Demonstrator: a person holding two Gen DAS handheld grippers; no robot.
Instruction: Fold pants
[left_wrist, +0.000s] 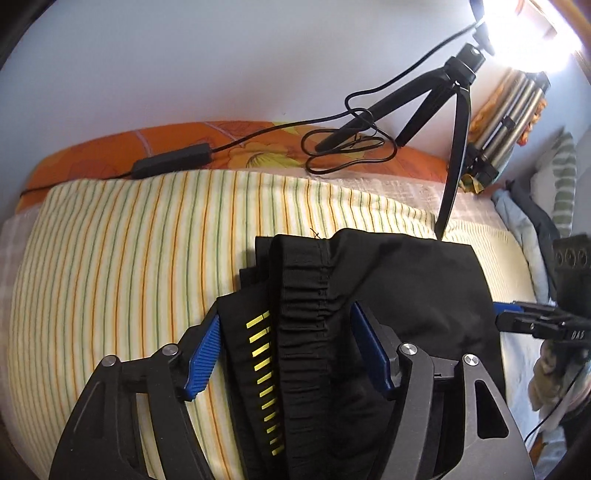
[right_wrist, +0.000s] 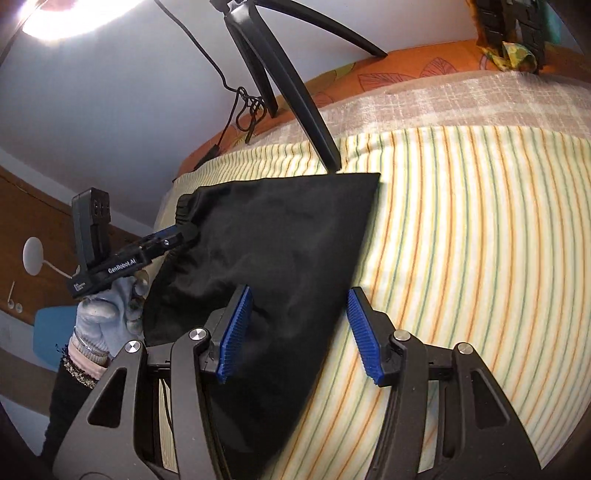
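Observation:
The black pants (left_wrist: 413, 288) lie folded on the striped blanket (left_wrist: 122, 258). Their gathered waistband (left_wrist: 303, 317), beside a row of yellow marks, runs between the blue pads of my left gripper (left_wrist: 286, 350). Those pads stand wide and do not press on the cloth. In the right wrist view the pants (right_wrist: 280, 236) form a flat dark panel. Its slanted right edge passes between the pads of my right gripper (right_wrist: 299, 328), which is open above it. A gloved hand (right_wrist: 103, 317) holds the left gripper (right_wrist: 184, 232) at the waistband corner. The right gripper (left_wrist: 506, 312) shows at the pants' right edge.
A black tripod (left_wrist: 454, 122) stands on the bed with one leg (right_wrist: 314, 122) touching down just beyond the pants. Its cable and power brick (left_wrist: 171, 160) lie on the orange pillow (left_wrist: 92, 151). Clothes (left_wrist: 532, 221) are piled at the right. A wall rises behind the bed.

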